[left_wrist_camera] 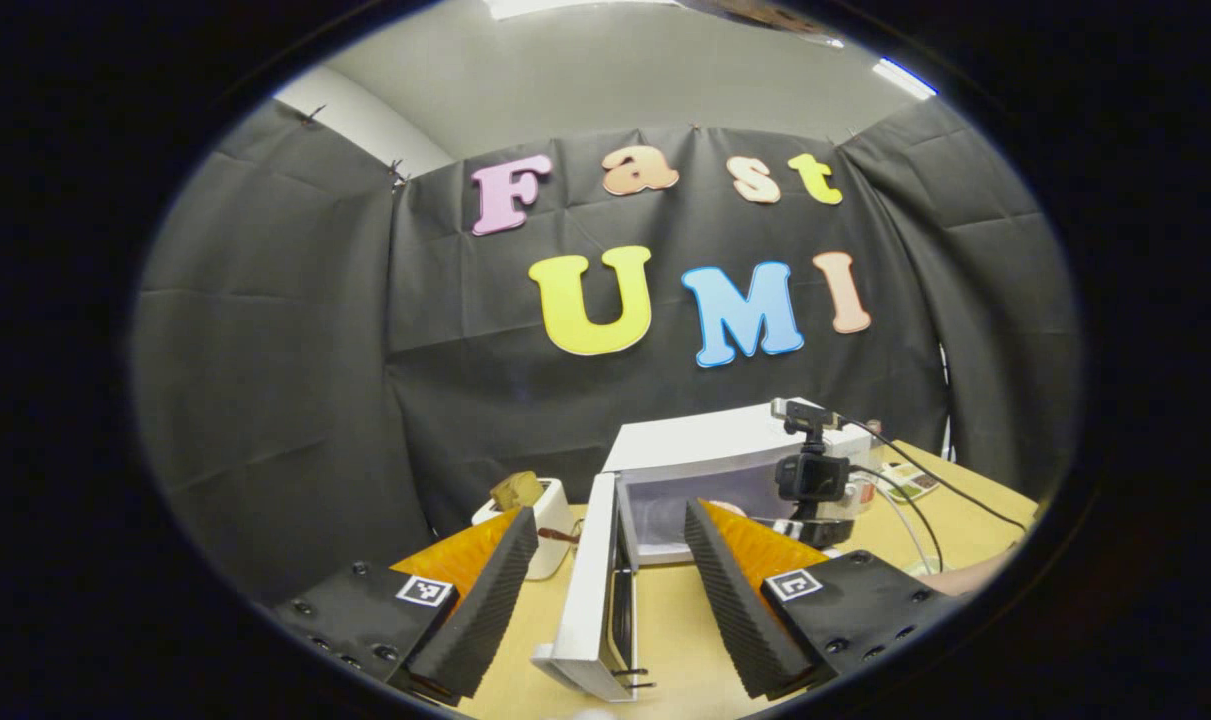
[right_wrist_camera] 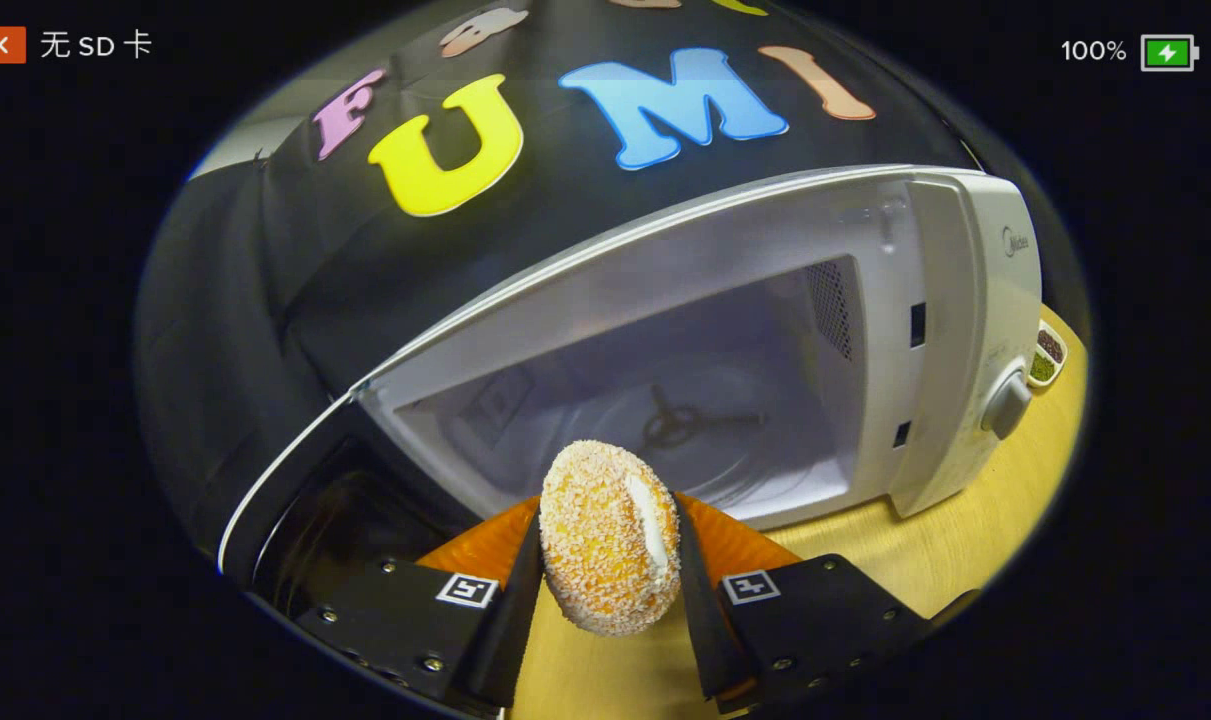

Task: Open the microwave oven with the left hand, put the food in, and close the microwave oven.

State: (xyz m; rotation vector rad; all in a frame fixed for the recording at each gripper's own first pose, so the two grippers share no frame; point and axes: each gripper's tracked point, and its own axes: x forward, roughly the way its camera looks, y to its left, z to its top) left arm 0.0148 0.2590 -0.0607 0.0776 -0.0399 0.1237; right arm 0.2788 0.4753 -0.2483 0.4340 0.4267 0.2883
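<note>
- Right gripper [right_wrist_camera: 610, 585], lower centre of the right gripper view: both fingers press a crumb-coated bun [right_wrist_camera: 610, 540], held just before the open microwave oven [right_wrist_camera: 725, 400].
- Left gripper [left_wrist_camera: 610, 590], bottom of the left gripper view: jaws spread, the oven door [left_wrist_camera: 595, 590] edge-on between them, above the tabletop [left_wrist_camera: 675, 620].
- Toaster [left_wrist_camera: 545, 515], left of centre.

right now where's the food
In the right gripper view the sesame-coated bun is clamped between the right gripper fingers, just in front of the open microwave cavity, not yet inside.
</note>
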